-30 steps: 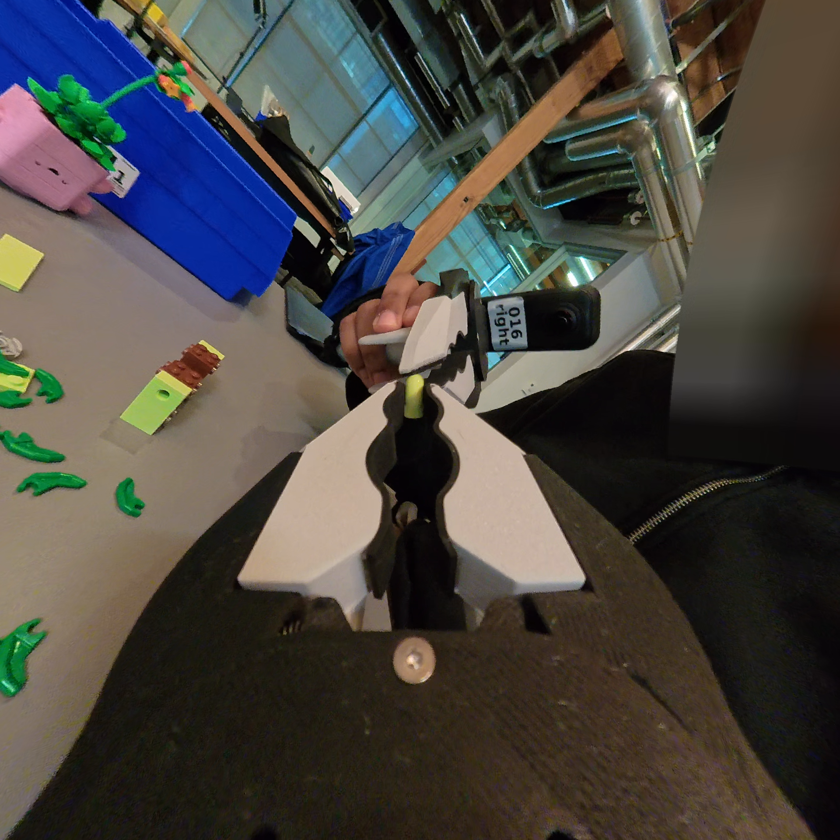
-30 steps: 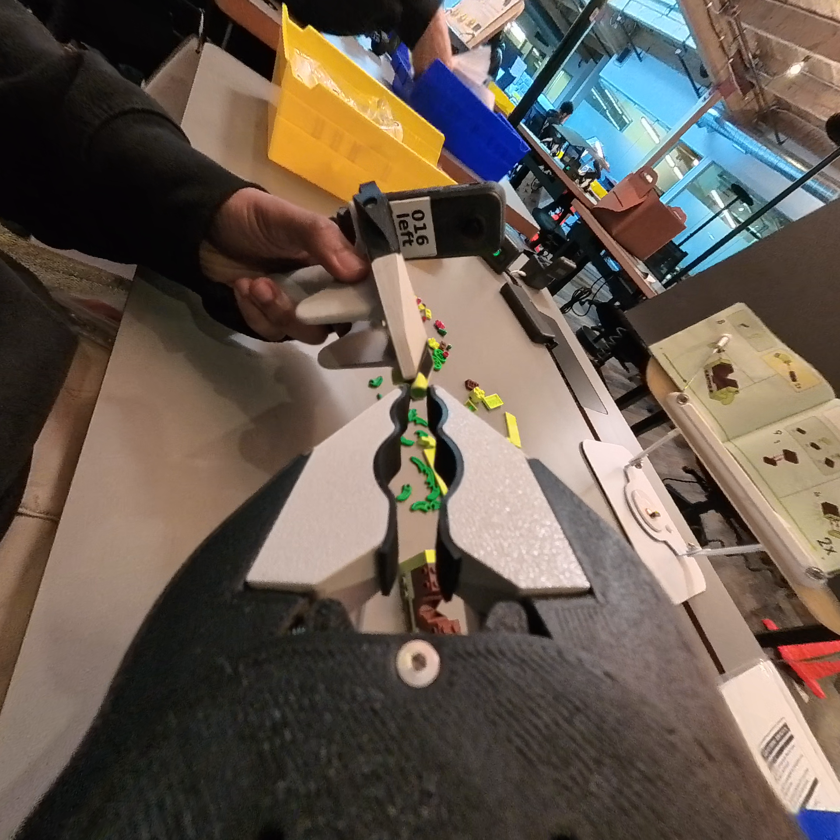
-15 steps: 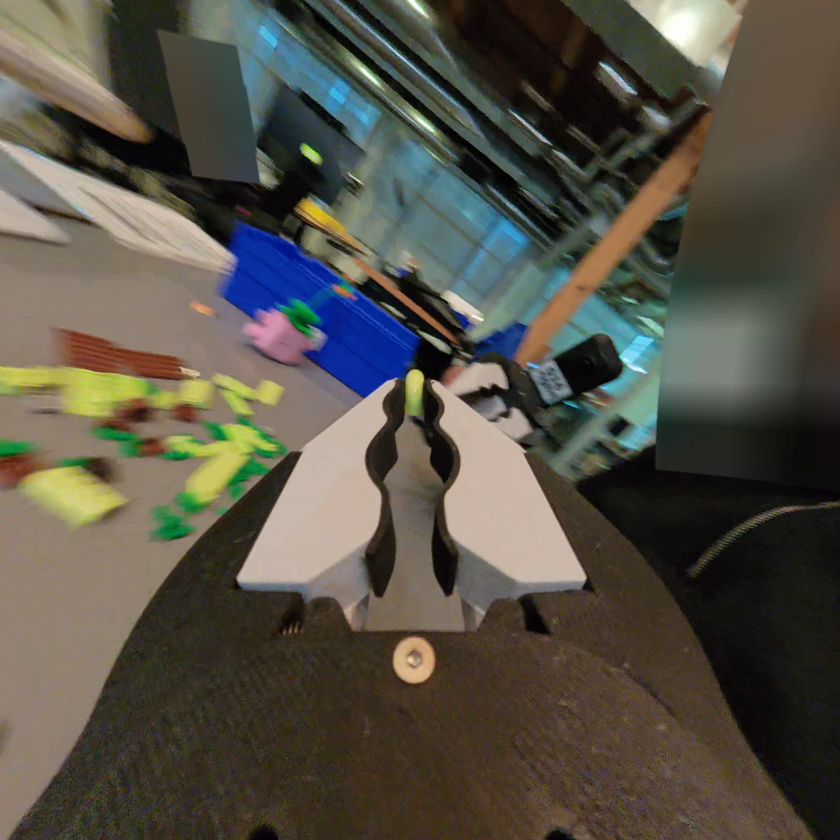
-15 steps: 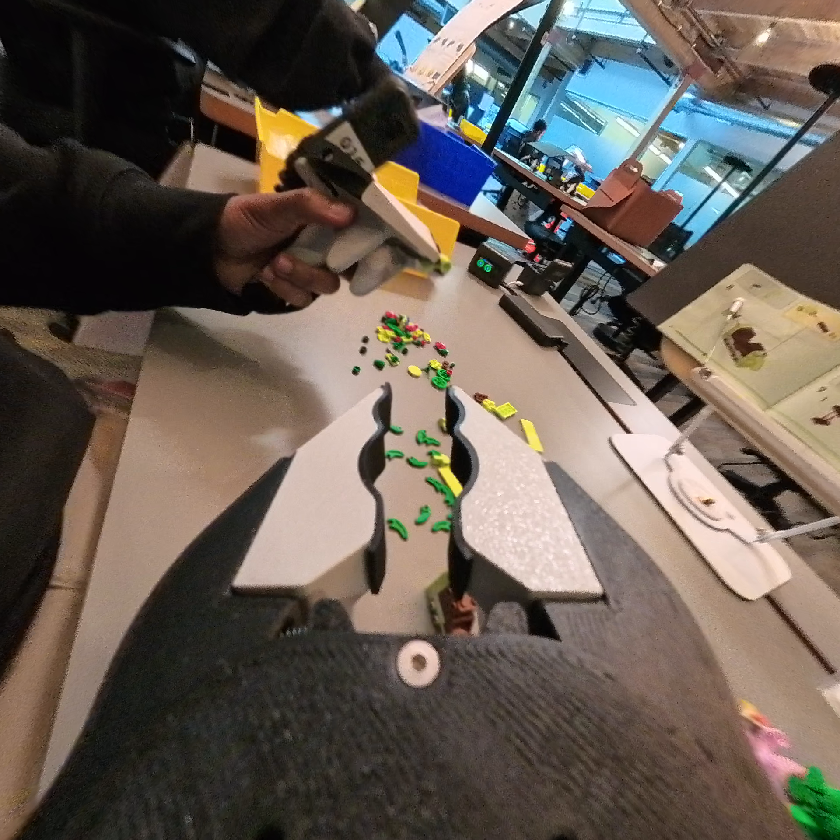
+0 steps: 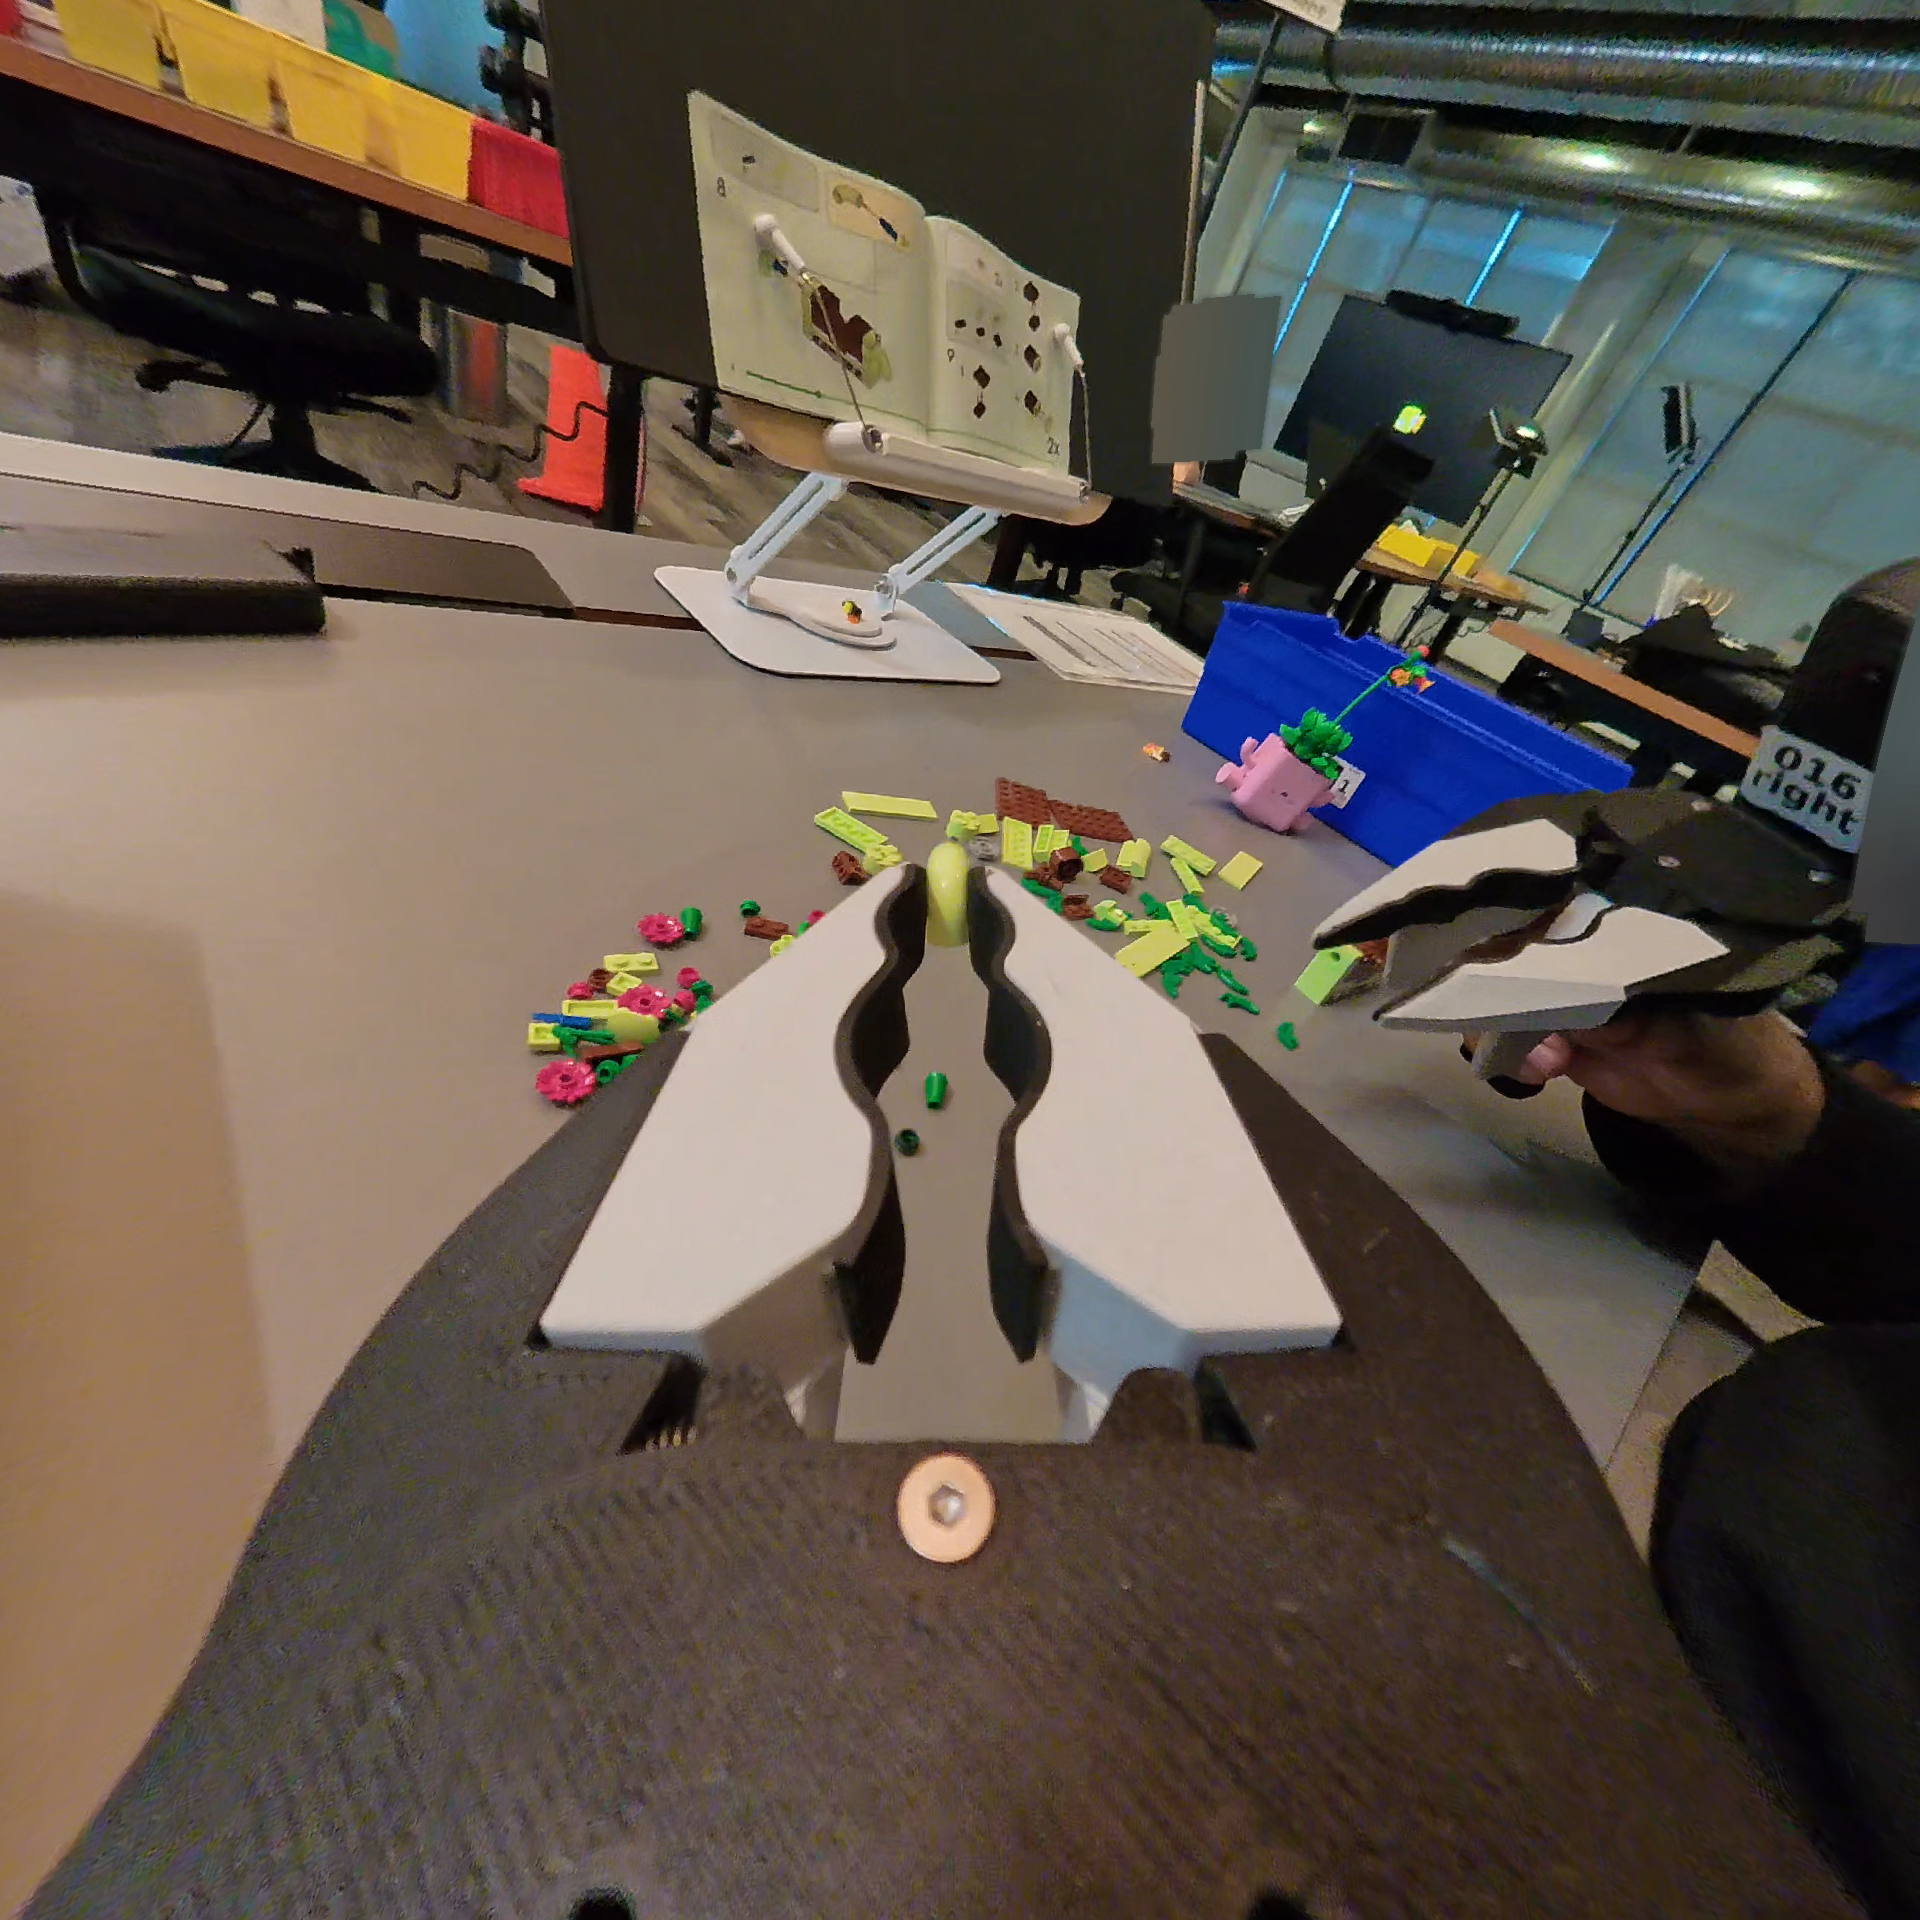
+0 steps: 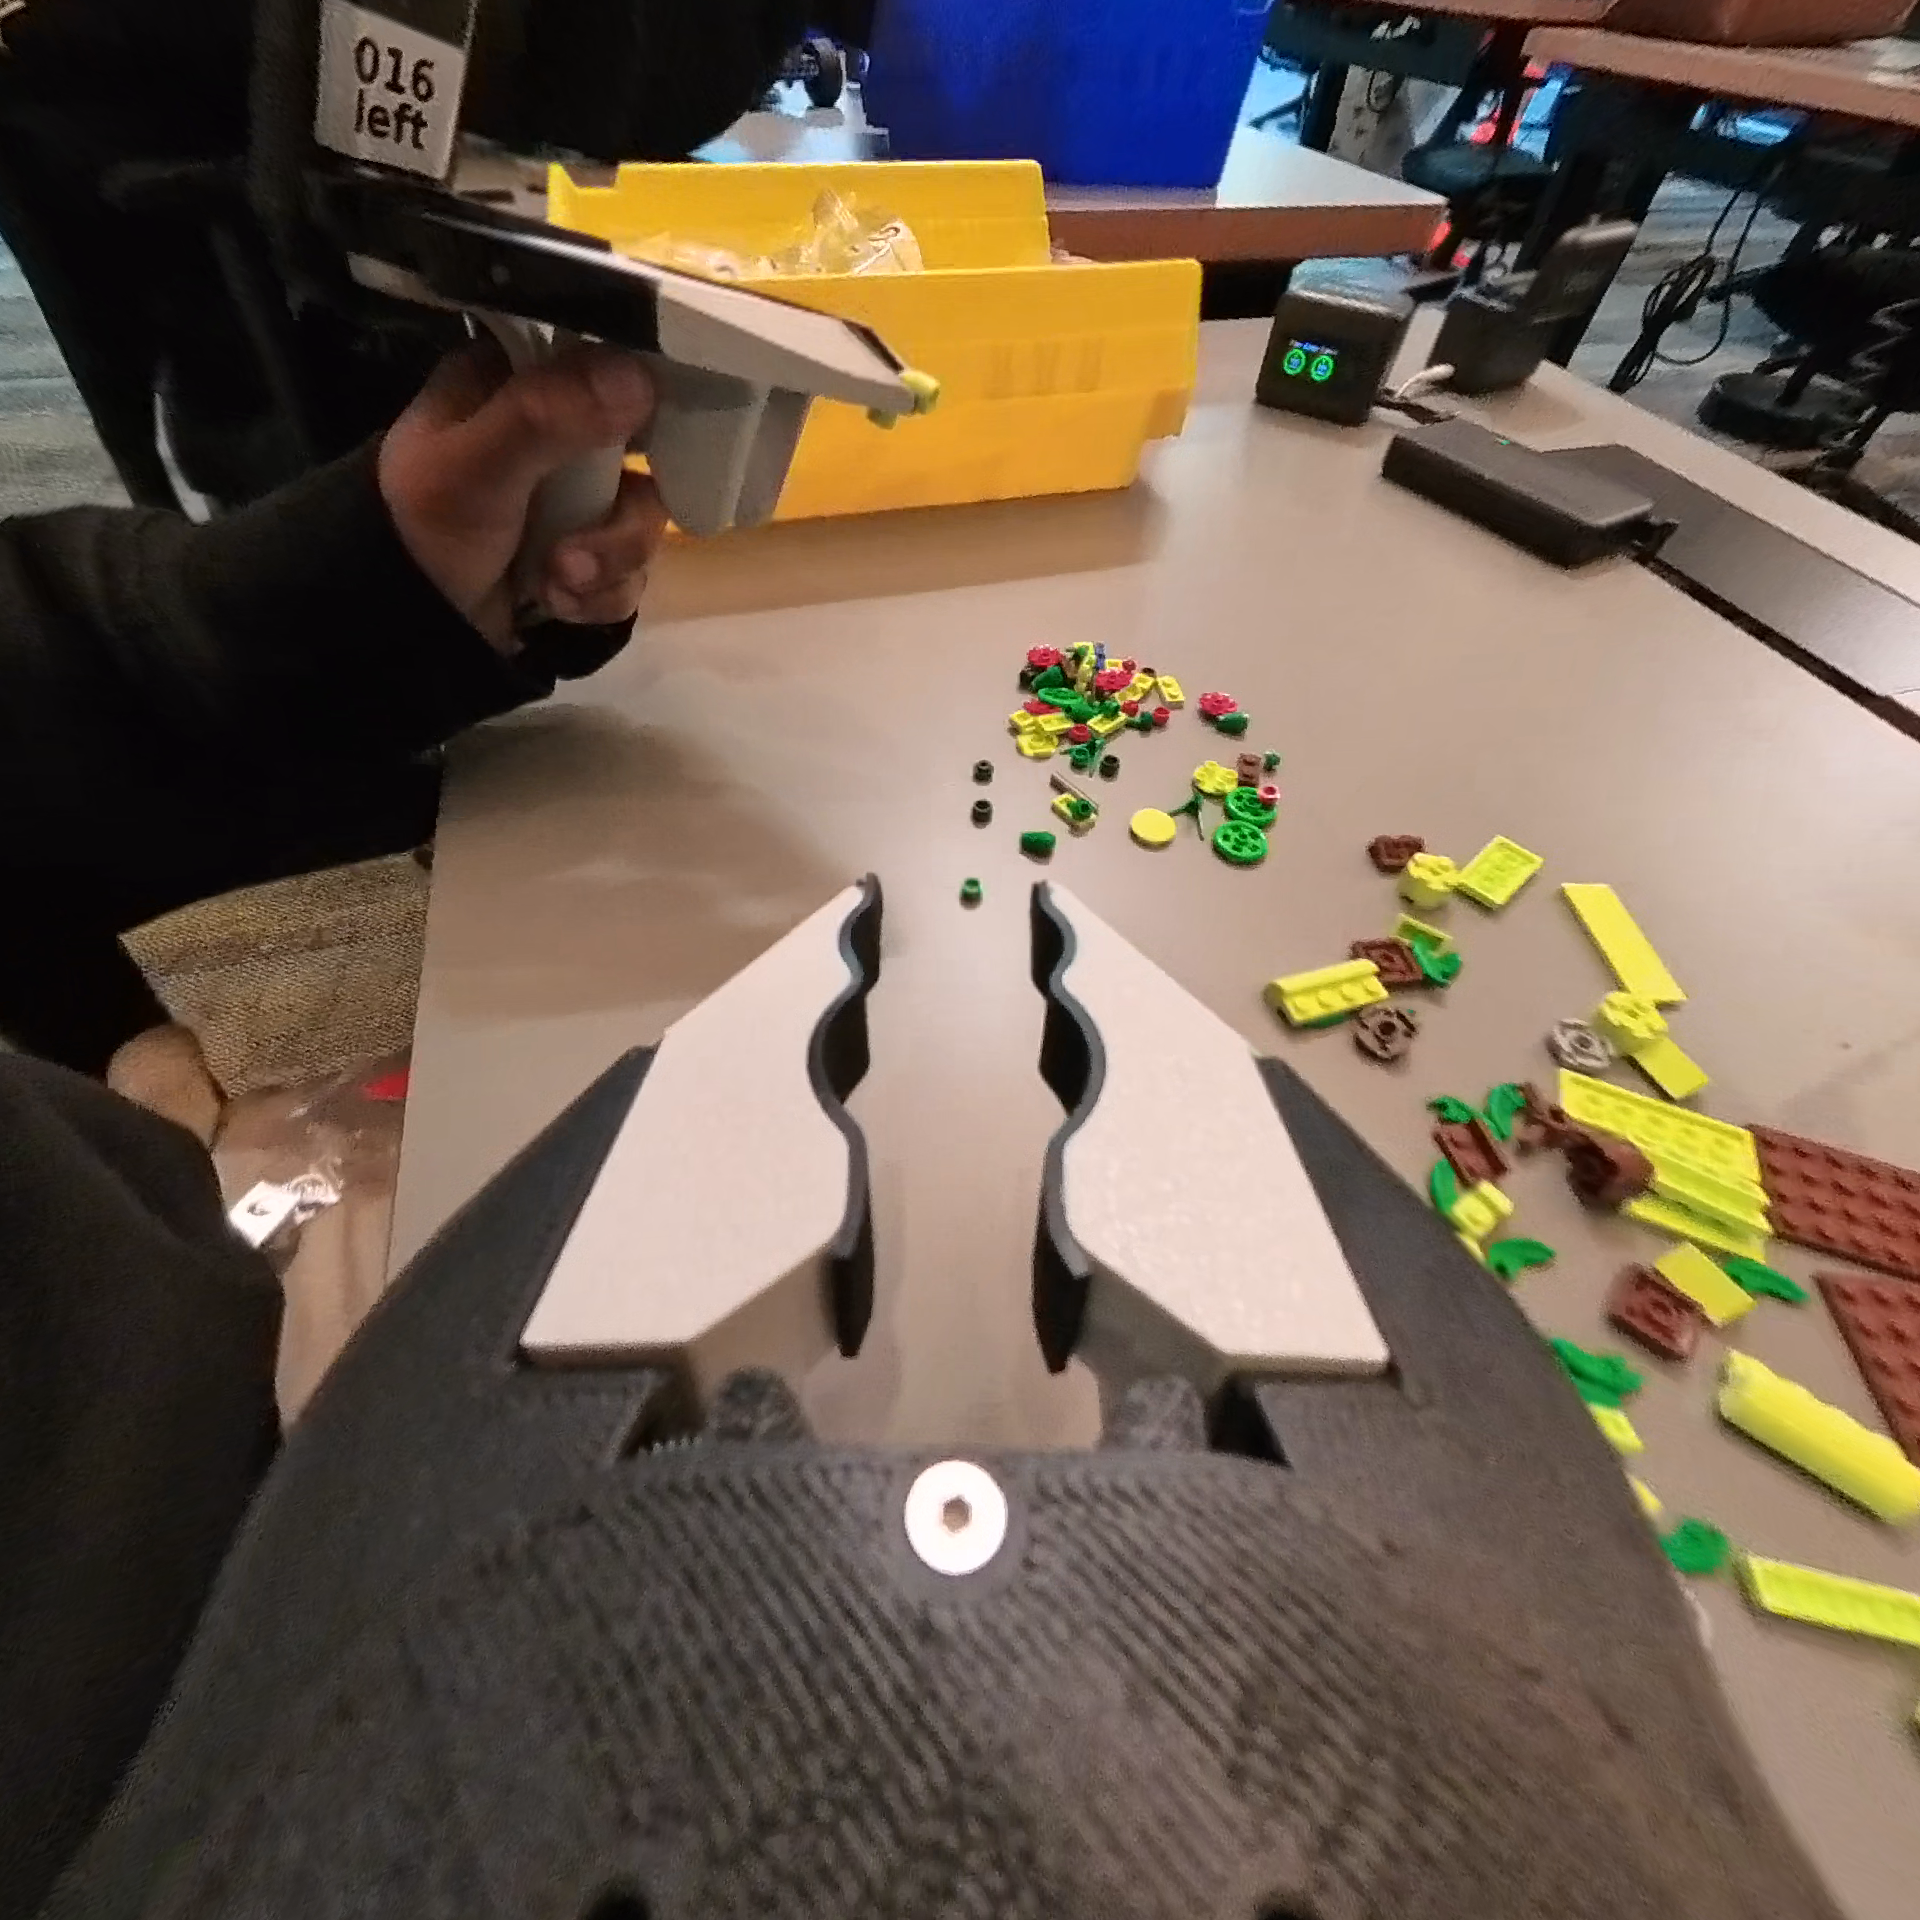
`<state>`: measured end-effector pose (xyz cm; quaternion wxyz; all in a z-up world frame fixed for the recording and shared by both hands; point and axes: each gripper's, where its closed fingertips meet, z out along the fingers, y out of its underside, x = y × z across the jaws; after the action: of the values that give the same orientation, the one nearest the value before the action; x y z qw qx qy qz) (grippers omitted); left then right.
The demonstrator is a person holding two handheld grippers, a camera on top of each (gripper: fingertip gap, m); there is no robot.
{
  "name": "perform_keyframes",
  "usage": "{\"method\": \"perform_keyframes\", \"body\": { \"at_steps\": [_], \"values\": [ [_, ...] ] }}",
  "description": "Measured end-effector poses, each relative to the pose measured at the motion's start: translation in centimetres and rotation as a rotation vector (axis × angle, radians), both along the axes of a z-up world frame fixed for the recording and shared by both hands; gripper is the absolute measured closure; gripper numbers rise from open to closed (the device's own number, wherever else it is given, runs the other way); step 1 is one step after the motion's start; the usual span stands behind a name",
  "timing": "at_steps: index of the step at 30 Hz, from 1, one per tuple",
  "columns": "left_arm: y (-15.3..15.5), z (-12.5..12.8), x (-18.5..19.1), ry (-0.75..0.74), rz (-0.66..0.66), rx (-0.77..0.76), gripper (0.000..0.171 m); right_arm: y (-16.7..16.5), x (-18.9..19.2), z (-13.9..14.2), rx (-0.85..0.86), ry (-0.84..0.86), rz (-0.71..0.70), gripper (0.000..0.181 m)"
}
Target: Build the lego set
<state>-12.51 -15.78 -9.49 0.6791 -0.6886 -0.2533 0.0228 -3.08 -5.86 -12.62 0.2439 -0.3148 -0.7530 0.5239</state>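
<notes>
My left gripper (image 5: 945, 883) is shut on a small lime-yellow lego piece (image 5: 945, 906) at its tips, held above the grey table (image 5: 416, 831). It also shows in the right wrist view (image 6: 899, 390), upper left, with the lime piece (image 6: 920, 393) at its tip. My right gripper (image 6: 956, 894) is open and empty, low over the table; in the left wrist view it (image 5: 1351, 975) is at the right, jaws apart. Loose lime, green, brown and pink lego pieces (image 5: 1091, 873) lie scattered ahead. A small lime and brown assembly (image 5: 1322, 979) sits by the right gripper's tips.
An open instruction booklet (image 5: 894, 322) stands on a white stand at the back. A pink pot model (image 5: 1280, 784) sits by a blue bin (image 5: 1455, 748). A yellow bin (image 6: 987, 343), a small black device (image 6: 1320, 358) and a black block (image 6: 1527, 499) are at the far side. Brown plates (image 6: 1849, 1205) lie right. My hands' fingertips stand some 15 cm from each other.
The two grippers met tip to tip at the lime piece, then parted. My right gripper opened and swung down toward the table. My left gripper kept the piece and turned to face the pile.
</notes>
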Motion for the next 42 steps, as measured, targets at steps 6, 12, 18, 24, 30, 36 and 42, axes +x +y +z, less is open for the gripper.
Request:
{"method": "perform_keyframes", "body": {
  "at_steps": [6,12,18,24,30,36,42],
  "values": [
    [-0.1,-1.1,-0.2,-0.047,-0.02,-0.006,0.165,-3.0,-3.4,0.0,-0.004,-0.08,0.036,0.162],
    [-0.9,-1.8,-1.2,-0.104,0.001,0.004,0.165,-5.0,-8.5,0.6,0.022,-0.102,0.045,0.165],
    [-0.8,-2.5,-1.4,-0.144,-0.016,0.002,0.165,-6.3,-15.8,-0.6,0.084,-0.241,0.035,0.175],
    [-1.1,-2.6,-1.4,-0.164,-0.024,0.012,0.165,-8.7,-19.5,-5.5,0.266,-0.417,0.167,0.172],
    [-1.4,-2.7,-1.5,-0.187,-0.031,0.023,0.166,-8.9,-20.2,-8.2,0.434,-0.411,0.209,0.17],
    [-1.1,-3.1,-1.2,-0.184,-0.041,-0.013,0.165,-9.7,-20.1,-8.2,0.435,-0.413,0.23,0.168],
    [-1.0,-3.1,-1.1,-0.182,-0.051,-0.014,0.166,-10.4,-20.0,-8.2,0.441,-0.416,0.276,0.162]
  ]
}}
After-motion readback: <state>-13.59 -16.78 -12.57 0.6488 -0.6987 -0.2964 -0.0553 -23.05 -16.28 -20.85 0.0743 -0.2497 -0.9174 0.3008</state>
